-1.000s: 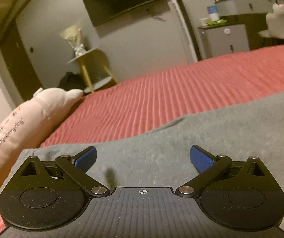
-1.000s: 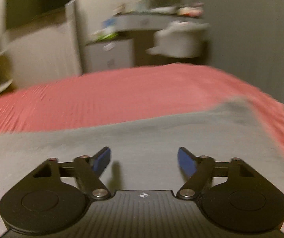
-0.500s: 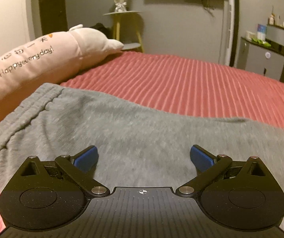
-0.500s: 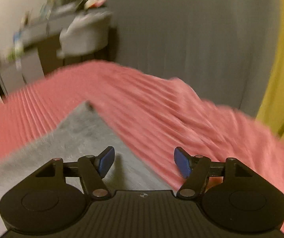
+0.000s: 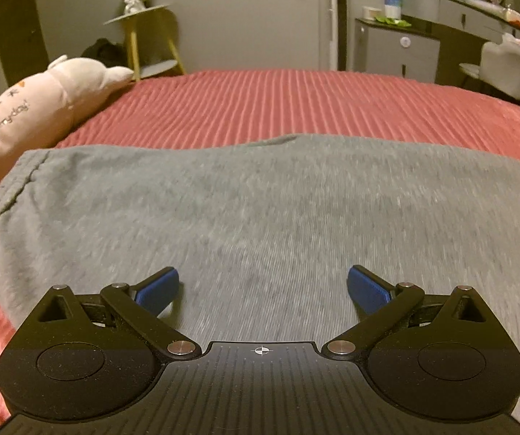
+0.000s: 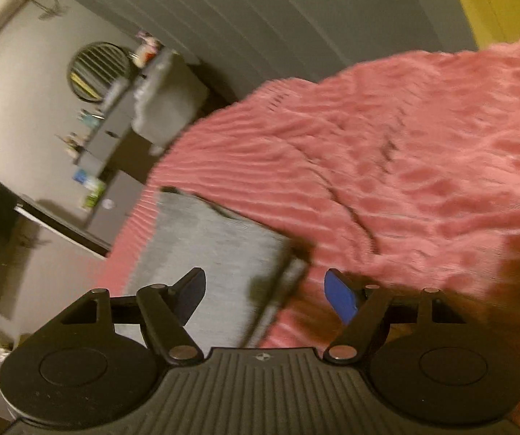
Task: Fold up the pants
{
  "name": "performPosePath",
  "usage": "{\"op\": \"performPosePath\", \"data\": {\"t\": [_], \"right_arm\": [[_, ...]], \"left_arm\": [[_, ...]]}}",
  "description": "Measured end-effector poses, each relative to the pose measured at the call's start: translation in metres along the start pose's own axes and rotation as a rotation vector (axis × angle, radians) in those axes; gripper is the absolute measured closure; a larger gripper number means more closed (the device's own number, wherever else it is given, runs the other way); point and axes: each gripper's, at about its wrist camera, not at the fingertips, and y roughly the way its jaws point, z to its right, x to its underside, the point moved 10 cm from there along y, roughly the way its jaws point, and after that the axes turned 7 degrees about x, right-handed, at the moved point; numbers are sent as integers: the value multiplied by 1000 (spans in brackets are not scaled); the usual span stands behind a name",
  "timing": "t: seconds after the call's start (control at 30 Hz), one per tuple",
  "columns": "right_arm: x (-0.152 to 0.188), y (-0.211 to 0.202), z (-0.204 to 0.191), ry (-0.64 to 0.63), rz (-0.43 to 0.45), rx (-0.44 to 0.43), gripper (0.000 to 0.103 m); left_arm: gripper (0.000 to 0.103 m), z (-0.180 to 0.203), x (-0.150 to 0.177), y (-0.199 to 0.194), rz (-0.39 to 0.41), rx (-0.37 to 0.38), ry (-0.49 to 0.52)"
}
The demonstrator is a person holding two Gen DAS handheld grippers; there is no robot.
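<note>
Grey sweatpants (image 5: 260, 195) lay flat on the red bedspread (image 5: 296, 105). Left gripper (image 5: 263, 291) and right gripper (image 6: 264, 291) both hung spread, empty. Looked soft, floppy, lightish; I'd pinch the leg-end corner (image 6: 289, 250).

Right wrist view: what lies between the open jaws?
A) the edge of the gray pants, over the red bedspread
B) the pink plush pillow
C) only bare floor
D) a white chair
A: the end edge of the gray pants runs between the spread jaws of the right gripper, with the red bedspread beside it.
</note>
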Motion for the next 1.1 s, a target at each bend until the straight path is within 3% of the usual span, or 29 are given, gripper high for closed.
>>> {"op": "performPosePath", "data": {"t": [0.03, 0.1, 0.17, 0.4, 0.47, 0.57, 0.63, 0.73, 0.8, 0.87, 0.9, 0.93, 1.1], "right_arm": [[1, 5, 1, 11, -12, -6, 30], [0, 20, 4, 47, -52, -6, 41], [3, 34, 11, 106, -94, -15, 63], [-3, 49, 9, 151, -88, -51, 67], [-5, 43, 2, 98, -54, -42, 90], [-6, 33, -10, 51, -20, -67, 91], [-7, 36, -10, 67, -26, -60, 85], [-3, 52, 1, 124, -76, -30, 53], [-4, 57, 3, 133, -59, -27, 54], [-7, 58, -1, 130, -38, -15, 63], [-8, 57, -4, 110, -28, -5, 71], [-9, 54, -9, 83, -13, 2, 89], [-12, 48, -29, -32, 26, 31, 85]], "left_arm": [[0, 0, 2, -1, -6, 7, -7], [0, 1, 5, -4, -17, 31, -30], [0, 2, 7, -5, -26, 47, -59], [0, 2, 10, -5, -26, 47, -64], [0, 2, 10, -5, -26, 50, -70], [0, 2, 10, -4, -22, 54, -72], [0, 3, 10, -3, -18, 56, -70], [0, 3, 10, -3, -17, 62, -68], [0, 2, 10, -3, -18, 68, -68], [0, 2, 10, -3, -16, 71, -68], [0, 2, 10, -3, -16, 71, -67], [0, 2, 9, -3, -15, 71, -67], [0, 2, 7, -1, -10, 75, -79]]}}
